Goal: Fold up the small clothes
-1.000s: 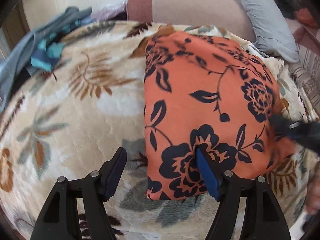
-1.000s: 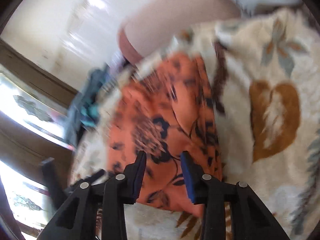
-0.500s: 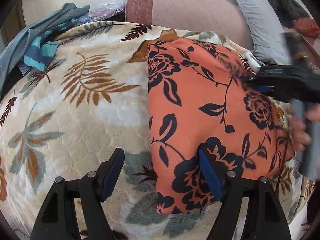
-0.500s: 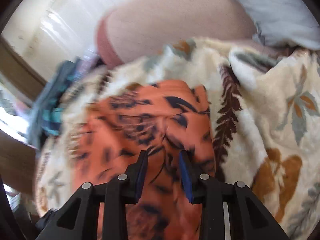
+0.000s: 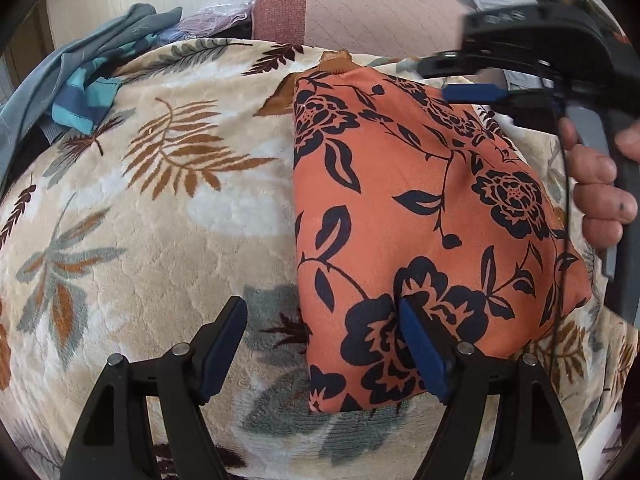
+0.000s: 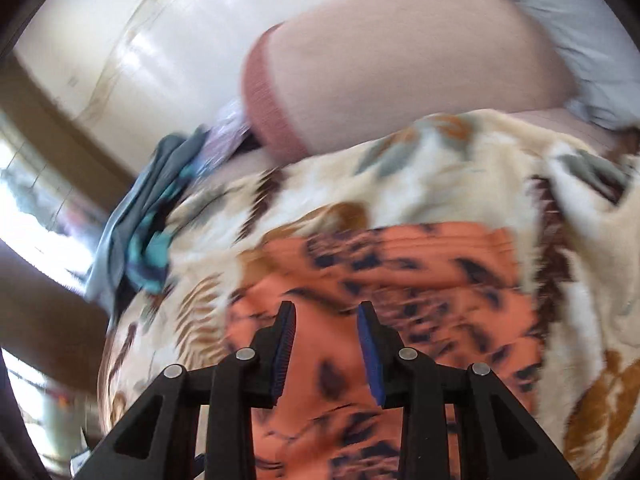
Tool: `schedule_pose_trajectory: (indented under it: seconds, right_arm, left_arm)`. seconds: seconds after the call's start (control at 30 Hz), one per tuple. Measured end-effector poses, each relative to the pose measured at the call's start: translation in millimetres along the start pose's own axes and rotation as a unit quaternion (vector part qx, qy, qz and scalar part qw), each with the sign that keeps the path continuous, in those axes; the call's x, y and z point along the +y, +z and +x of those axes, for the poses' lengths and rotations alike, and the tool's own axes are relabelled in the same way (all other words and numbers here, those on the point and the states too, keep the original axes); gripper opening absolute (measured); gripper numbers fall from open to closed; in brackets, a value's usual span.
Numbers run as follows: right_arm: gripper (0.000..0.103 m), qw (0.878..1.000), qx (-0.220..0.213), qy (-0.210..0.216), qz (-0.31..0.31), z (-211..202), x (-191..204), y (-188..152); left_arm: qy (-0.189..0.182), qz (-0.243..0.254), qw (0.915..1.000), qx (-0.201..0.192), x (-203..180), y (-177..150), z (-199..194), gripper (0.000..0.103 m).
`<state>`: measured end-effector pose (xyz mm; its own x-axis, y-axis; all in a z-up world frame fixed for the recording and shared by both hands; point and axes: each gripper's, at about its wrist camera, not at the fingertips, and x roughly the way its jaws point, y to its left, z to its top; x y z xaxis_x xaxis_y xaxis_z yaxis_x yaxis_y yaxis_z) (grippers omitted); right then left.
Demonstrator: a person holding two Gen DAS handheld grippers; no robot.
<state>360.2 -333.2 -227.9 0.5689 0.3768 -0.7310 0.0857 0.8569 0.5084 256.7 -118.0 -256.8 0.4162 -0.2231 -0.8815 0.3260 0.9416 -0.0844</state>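
Note:
An orange garment [image 5: 420,184] with dark blue flowers lies folded into a compact shape on a beige leaf-patterned blanket [image 5: 160,220]. My left gripper [image 5: 320,308] stands open at its near left corner: the right finger rests on the cloth, the left one is over the blanket. My right gripper [image 5: 452,78], held by a hand [image 5: 596,184], hovers over the garment's far right edge. In the blurred right wrist view the right gripper [image 6: 326,310] shows a narrow gap with nothing between the pads, above the orange garment [image 6: 400,280].
A heap of blue and grey clothes [image 5: 88,80] lies at the blanket's far left edge, also seen as clothes [image 6: 140,232] in the right wrist view. A pink bolster [image 5: 360,4] lies behind the blanket, and a grey pillow [image 6: 580,8] sits at the far right.
The right gripper moved from the garment's near right side up to its far right edge. The left gripper stayed put, and the garment lies as before.

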Motion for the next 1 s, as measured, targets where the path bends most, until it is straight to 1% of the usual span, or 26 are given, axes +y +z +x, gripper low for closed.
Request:
schedule_pose_trajectory:
  seconds: [0.03,0.07,0.13,0.17,0.2,0.23,0.3,0.33,0.37,0.4,0.43,0.47,0.5,0.53,0.6,0.67,0.7,0.77,0.8,0.83,0.87,0.9,0.93,0.97,1.0]
  right_arm:
    - [0.034,1.0,0.02,0.0,-0.015,13.0,12.5,-1.7]
    - [0.034,0.999,0.045,-0.01,-0.028,31.1,20.5,-3.3]
    - [0.033,0.995,0.086,-0.044,-0.019,68.4,15.5,-5.6]
    - [0.03,0.995,0.084,-0.047,-0.006,81.5,7.0,-3.3]
    - [0.027,0.997,0.06,-0.039,0.005,83.0,0.4,0.1]
    - [0.027,0.998,0.054,-0.03,0.026,85.0,-7.5,8.4]
    - [0.026,0.994,0.068,0.0,0.09,87.3,-25.4,19.6]
    - [0.027,0.992,0.068,0.01,0.11,83.7,-31.4,24.4]
    - [0.026,0.992,0.045,0.004,0.116,73.1,-34.1,26.5]
    - [0.027,0.993,0.012,-0.017,0.115,59.5,-37.2,28.4]
    - [0.03,0.992,-0.013,-0.017,0.124,42.8,-43.6,26.8]
    - [0.03,0.989,-0.028,0.019,0.147,25.7,-54.8,22.5]
    - [0.031,0.984,-0.032,0.051,0.167,15.0,-66.9,19.0]
    - [0.031,0.981,-0.029,0.071,0.176,1.6,-77.1,13.1]
    - [0.031,0.984,-0.033,0.069,0.162,-33.3,-92.6,-5.8]
    - [0.031,0.985,-0.036,0.076,0.154,-61.3,-101.9,-28.0]
    - [0.031,0.984,-0.032,0.084,0.152,-72.6,-105.0,-40.6]
    - [0.031,0.986,-0.025,0.089,0.14,-84.6,-102.6,-62.4]
    - [0.031,0.988,-0.018,0.086,0.127,-85.3,-97.3,-74.9]
    - [0.031,0.991,-0.008,0.072,0.108,-81.2,-91.0,-85.7]
    - [0.031,0.995,0.003,0.044,0.09,-74.5,-86.1,-97.7]
    - [0.032,0.996,0.019,0.014,0.082,-66.9,-85.8,-110.0]
    - [0.032,0.996,0.038,-0.007,0.082,-56.3,-87.5,-121.1]
    - [0.032,0.996,0.028,-0.012,0.086,-54.3,-90.0,-129.8]
    - [0.032,0.996,0.009,-0.014,0.088,-61.6,-88.8,-133.5]
  left_arm:
    - [-0.002,0.0,1.0,0.0,0.7,-0.3,0.5,0.079]
    - [-0.003,0.0,1.0,0.0,0.6,-1.4,0.4,0.079]
    - [-0.003,0.001,1.0,0.0,1.8,-2.3,1.8,0.079]
    - [-0.002,0.0,1.0,0.0,2.8,-3.4,3.2,0.08]
    - [-0.004,-0.003,1.0,-0.001,4.1,-4.8,4.0,0.08]
    - [-0.005,-0.006,1.0,-0.001,4.5,-5.3,4.4,0.08]
    - [-0.006,-0.009,0.9999,-0.001,5.1,-6.3,4.9,0.082]
    - [-0.005,-0.008,0.9999,0.002,5.2,-6.4,5.4,0.083]
    - [-0.006,-0.01,0.9999,0.007,5.8,-7.0,5.7,0.084]
    - [-0.011,-0.015,0.9998,0.007,7.3,-7.8,4.4,0.084]
    - [-0.015,-0.021,0.9997,0.005,9.2,-8.7,2.2,0.084]
    - [-0.019,-0.027,0.9994,0.002,11.0,-10.5,-1.1,0.084]
    - [-0.022,-0.033,0.9992,-0.002,12.7,-12.3,-5.1,0.084]
    - [-0.023,-0.037,0.999,-0.006,14.8,-14.2,-9.3,0.084]
    - [-0.022,-0.044,0.9986,-0.021,17.5,-17.4,-20.3,0.084]
    - [-0.01,-0.055,0.9975,-0.044,20.9,-18.3,-31.8,0.083]
    - [-0.004,-0.059,0.9971,-0.048,22.4,-17.9,-34.2,0.083]
    - [0.024,-0.055,0.9975,-0.038,21.5,-15.5,-30.6,0.083]
    - [0.047,-0.047,0.9974,-0.026,19.1,-15.7,-24.7,0.084]
    - [0.056,-0.039,0.9975,-0.019,19.9,-14.9,-18.6,0.084]
    - [0.065,-0.032,0.9973,-0.017,18.5,-15.8,-14.7,0.084]
    - [0.075,-0.027,0.9967,-0.013,16.9,-16.5,-13.8,0.084]
    - [0.082,-0.023,0.9963,-0.007,14.8,-16.7,-15.5,0.084]
    - [0.086,-0.022,0.996,-0.004,12.7,-16.2,-19.6,0.084]
    - [0.089,-0.021,0.9958,-0.006,10.5,-16.6,-26.8,0.083]
